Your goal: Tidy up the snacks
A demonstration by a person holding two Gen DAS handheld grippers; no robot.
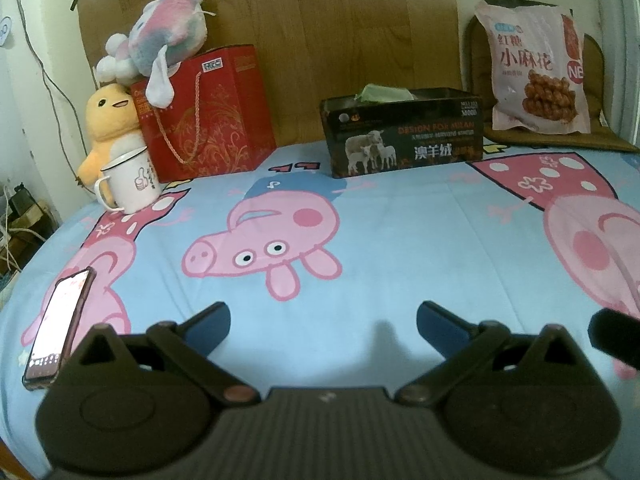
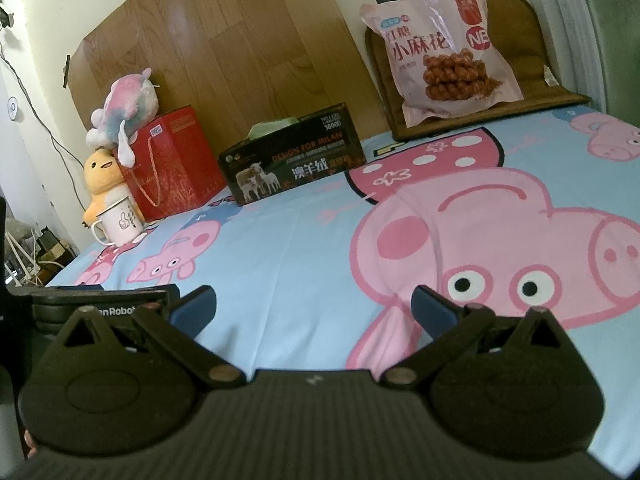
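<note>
A pink snack bag (image 1: 536, 68) with a picture of fried dough twists leans upright against a brown cushion at the back right; the right wrist view shows the same snack bag (image 2: 444, 52). A dark open box (image 1: 404, 132) printed with sheep stands at the back centre with something pale green inside; in the right wrist view the box (image 2: 292, 156) sits left of centre. My left gripper (image 1: 323, 320) hangs open over the cartoon bedsheet, holding nothing. My right gripper (image 2: 314, 306) is open too, low over the sheet, well short of the bag.
A red gift bag (image 1: 208, 116) with a plush toy (image 1: 160, 40) on top stands at back left, beside a yellow plush (image 1: 108, 128) and a white enamel mug (image 1: 130, 184). A phone (image 1: 60, 324) lies at the left edge. The bedsheet (image 1: 400, 248) spreads between.
</note>
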